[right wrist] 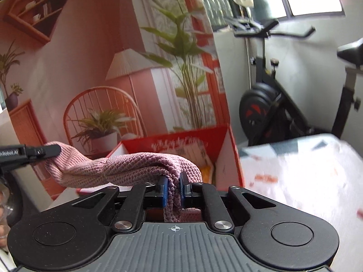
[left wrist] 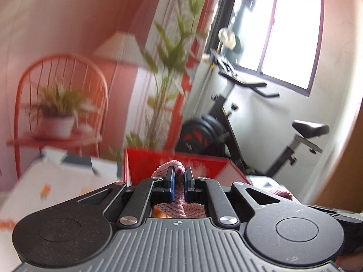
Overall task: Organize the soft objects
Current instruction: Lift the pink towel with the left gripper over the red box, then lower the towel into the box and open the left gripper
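Right wrist view shows the pink knitted cloth point(right wrist: 118, 170) stretched in the air between the two tools, one end bunched and pinched in the right gripper point(right wrist: 174, 188), whose blue pads are drawn close with only the folded fabric between them, the other end caught by the left gripper point(right wrist: 52, 150) at the left edge of the frame. Left wrist view confirms that second hold: the left gripper point(left wrist: 179, 181) is closed down on a fold of the same pink knitted cloth point(left wrist: 174, 170), with a loose tail hanging below the pads. Just beyond the cloth sits a red box point(right wrist: 217, 149), open at the top, with something orange and some printed material inside; how full it is cannot be told. It rests on a table covered by a white patterned tablecloth point(right wrist: 306, 181). Behind stand a printed room backdrop point(right wrist: 102, 79) and an exercise bike point(right wrist: 272, 104). Judging by this, the step in hand is carrying the cloth, held at both ends, toward the box. The next move would call for bringing both ends together over the opening and lowering the cloth inside before either grip releases, so no end drapes over the wall.
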`<state>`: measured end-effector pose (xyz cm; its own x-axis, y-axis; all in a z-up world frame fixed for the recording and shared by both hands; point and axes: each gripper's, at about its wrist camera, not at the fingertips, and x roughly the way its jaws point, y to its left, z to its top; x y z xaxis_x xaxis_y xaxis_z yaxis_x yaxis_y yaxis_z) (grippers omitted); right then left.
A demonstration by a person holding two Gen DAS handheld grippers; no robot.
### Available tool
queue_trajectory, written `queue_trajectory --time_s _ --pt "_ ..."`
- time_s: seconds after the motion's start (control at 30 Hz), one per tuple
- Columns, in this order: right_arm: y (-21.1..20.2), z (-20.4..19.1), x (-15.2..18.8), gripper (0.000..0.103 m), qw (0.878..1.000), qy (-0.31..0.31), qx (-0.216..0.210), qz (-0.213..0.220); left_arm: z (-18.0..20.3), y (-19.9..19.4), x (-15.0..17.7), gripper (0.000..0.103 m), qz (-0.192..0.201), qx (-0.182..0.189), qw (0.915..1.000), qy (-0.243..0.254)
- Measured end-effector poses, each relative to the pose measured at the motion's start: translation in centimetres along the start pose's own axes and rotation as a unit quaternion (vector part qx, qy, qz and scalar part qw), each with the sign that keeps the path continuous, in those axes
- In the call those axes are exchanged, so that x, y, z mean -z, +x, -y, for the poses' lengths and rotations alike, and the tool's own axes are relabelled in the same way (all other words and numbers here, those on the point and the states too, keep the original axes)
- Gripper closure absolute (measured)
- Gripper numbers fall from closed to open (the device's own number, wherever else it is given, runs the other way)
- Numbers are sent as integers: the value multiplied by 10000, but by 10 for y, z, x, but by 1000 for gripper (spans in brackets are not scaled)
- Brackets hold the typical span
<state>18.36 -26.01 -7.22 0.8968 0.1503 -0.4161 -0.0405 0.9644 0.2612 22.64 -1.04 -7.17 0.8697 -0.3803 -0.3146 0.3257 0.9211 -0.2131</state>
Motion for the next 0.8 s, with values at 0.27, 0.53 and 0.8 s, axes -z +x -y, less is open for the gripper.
queue_trajectory --time_s 0.27,0.53,0.8 --pt "68 1 -45 94 9984 -459 323 11 13 59 -23 94 67 -509 9985 206" --pt "146 6 -28 94 9911 -546 687 -996 -10 123 -1 94 -1136 -672 9912 -6" --pt "173 11 -14 93 9856 -256 732 -1499 -28 138 12 94 -1529 -553 9867 -63"
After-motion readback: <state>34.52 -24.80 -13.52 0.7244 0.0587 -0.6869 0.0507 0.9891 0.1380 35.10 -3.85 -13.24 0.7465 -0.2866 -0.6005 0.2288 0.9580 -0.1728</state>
